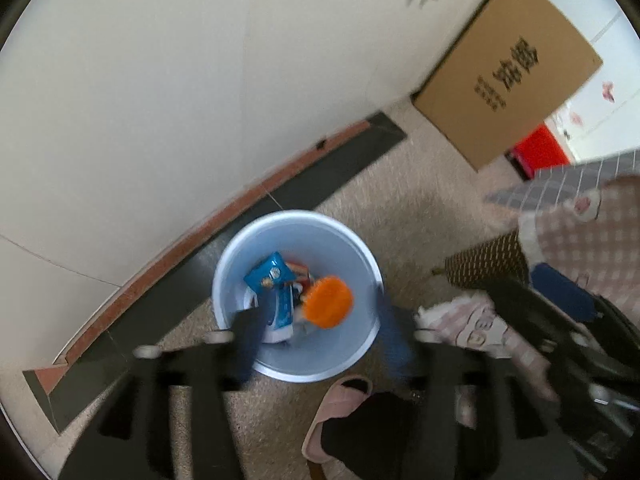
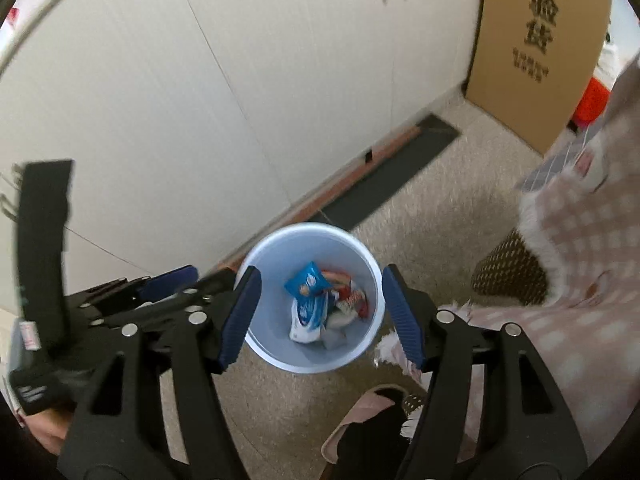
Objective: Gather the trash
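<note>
Trash bin, pale blue and round, upright on the speckled beige carpet, close beside the dark threshold strip under the white cabinet doors. Inside, a heap of wrappers: blue snack packet on top, white-and-blue bag below it, red-and-white wrapper to its right.

From the left wrist view, going left to right: left gripper above the bin, jaws spread wide, blurred, nothing pinched between them. Orange round piece within the mouth of the bin, over the wrappers; resting or mid-air, cannot tell. Pink slipper on the carpet just nearer than the bin. Brown dotted cushion to the right, then pink checked fabric. Cardboard box with dark printed characters leaning against the cabinet at far right, something red behind it.

From the right wrist view, left to right: black strap and body of the other tool at the far left edge. Right gripper over the bin, blue ribbed pads parted to either side of the rim, jaws spread, nothing held.
</note>
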{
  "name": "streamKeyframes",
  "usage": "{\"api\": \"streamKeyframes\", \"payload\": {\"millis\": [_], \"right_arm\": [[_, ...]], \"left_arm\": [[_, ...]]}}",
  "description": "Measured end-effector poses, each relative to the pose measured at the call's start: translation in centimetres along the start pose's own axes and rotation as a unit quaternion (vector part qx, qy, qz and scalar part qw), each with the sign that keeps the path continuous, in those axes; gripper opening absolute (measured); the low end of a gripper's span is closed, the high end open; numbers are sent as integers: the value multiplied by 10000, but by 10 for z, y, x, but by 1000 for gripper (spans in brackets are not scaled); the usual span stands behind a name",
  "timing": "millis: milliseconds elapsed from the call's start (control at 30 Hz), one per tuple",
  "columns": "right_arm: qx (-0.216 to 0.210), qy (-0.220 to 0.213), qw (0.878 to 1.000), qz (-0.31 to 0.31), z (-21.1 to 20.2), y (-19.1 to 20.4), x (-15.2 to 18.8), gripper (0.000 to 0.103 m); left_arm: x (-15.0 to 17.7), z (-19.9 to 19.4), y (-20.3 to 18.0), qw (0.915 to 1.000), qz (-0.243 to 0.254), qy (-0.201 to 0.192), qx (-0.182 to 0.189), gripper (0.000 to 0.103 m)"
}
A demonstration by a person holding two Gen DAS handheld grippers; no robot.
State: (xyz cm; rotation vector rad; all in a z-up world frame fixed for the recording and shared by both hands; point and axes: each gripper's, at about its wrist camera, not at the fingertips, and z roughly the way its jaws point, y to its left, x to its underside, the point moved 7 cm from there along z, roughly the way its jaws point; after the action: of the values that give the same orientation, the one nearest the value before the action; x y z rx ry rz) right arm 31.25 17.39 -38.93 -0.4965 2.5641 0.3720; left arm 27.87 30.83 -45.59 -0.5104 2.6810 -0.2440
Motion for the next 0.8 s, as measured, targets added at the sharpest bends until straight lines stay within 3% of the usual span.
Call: {"api": "streamKeyframes", "payload": {"millis": [267, 467, 667, 800], "right_arm": [[-128, -794, 9966, -164, -107, 4, -35, 72], [-60, -1516, 9884, 56, -219, -14, -43, 81], [44, -2202, 9752, 199, -329, -37, -19, 87], [434, -2652, 9631, 179, -395, -47, 15, 91]], "left_arm": [[-17, -98, -19, 9970, 121, -744, -201, 64], [-17, -209, -68, 9855, 441, -1635, -36, 73], [7, -320, -132, 9592, 922, -2671, 95, 78], [32, -373, -173, 9437, 1219, -3075, 57, 80]]}}
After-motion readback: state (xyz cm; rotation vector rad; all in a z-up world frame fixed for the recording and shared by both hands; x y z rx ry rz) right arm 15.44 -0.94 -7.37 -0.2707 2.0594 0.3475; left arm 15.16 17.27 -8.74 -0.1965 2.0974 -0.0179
